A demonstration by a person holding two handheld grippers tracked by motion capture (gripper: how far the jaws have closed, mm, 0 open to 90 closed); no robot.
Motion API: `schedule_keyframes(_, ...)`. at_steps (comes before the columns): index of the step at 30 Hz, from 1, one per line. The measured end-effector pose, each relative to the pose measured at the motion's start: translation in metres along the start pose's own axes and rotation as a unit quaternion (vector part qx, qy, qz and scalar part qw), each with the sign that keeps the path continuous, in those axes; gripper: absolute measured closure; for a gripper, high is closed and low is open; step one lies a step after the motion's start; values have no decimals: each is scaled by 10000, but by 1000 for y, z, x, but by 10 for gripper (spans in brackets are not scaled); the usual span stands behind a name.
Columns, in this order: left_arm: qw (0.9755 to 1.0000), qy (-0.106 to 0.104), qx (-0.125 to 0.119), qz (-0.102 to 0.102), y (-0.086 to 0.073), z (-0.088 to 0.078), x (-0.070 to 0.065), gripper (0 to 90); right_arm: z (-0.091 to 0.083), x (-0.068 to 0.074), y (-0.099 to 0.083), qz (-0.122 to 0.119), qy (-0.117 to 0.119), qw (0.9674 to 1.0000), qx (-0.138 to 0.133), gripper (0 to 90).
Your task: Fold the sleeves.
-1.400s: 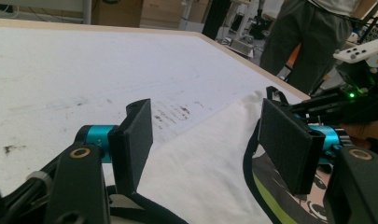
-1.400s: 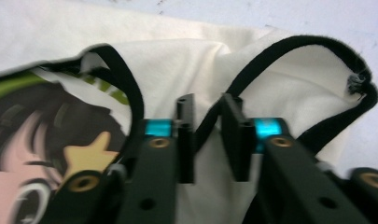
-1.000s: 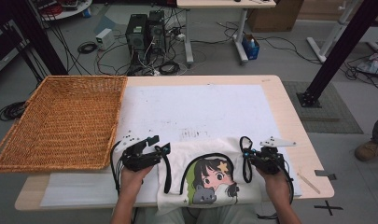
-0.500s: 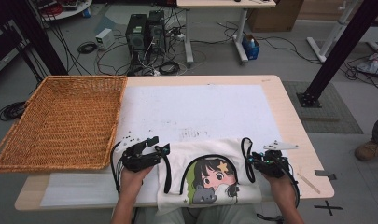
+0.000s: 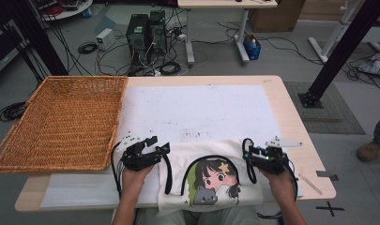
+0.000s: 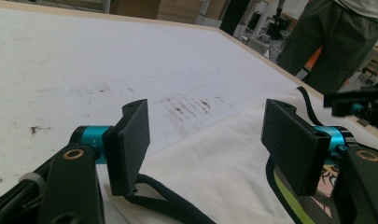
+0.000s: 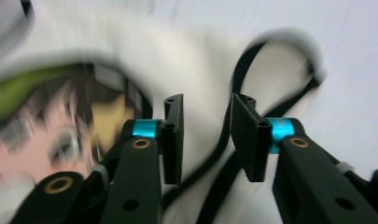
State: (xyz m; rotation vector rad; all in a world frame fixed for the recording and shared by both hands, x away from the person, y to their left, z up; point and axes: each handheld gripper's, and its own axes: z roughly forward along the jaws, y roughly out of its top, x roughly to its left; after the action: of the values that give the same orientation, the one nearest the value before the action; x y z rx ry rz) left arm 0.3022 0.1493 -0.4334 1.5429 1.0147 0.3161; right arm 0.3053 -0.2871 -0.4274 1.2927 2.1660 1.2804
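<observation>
A white tote bag (image 5: 211, 154) printed with a cartoon girl lies flat at the table's near edge, its black straps looping out on both sides. My left gripper (image 5: 159, 144) rests at the bag's left edge. Its jaws stand wide apart (image 6: 207, 140) over the white cloth (image 6: 224, 158), and one strap (image 6: 168, 205) lies under the left jaw. My right gripper (image 5: 251, 151) sits at the bag's upper right corner. Its jaws (image 7: 205, 135) have just been opening and grip nothing. The right strap loop (image 7: 280, 37) runs beneath the gap, and the print (image 7: 60, 116) is to the left.
A large wicker basket (image 5: 61, 122) fills the table's left side. A white mat (image 5: 197, 108) covers the middle beyond the bag. A small stick (image 5: 311, 183) lies near the right front corner. A person (image 6: 326, 37) stands past the far table edge.
The right gripper's jaws have parted, and the hand has shifted slightly to the right. The bag's upper right corner now lies spread out. The left gripper has stayed put.
</observation>
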Motion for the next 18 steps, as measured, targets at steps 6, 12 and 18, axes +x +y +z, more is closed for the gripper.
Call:
schedule_keyframes(6, 10000, 3, -18, -53, 0, 1, 0, 326, 47, 1, 23, -665, -944, 9915, 594, 784)
schedule_keyframes(12, 10000, 28, -11, -34, 0, 1, 0, 325, 48, -18, 12, -603, -1417, 9853, 743, 841)
schedule_keyframes(18, 9998, 170, -73, -64, 1, -1, 2, 322, 26, -27, 8, -186, -1346, 9900, 387, 588)
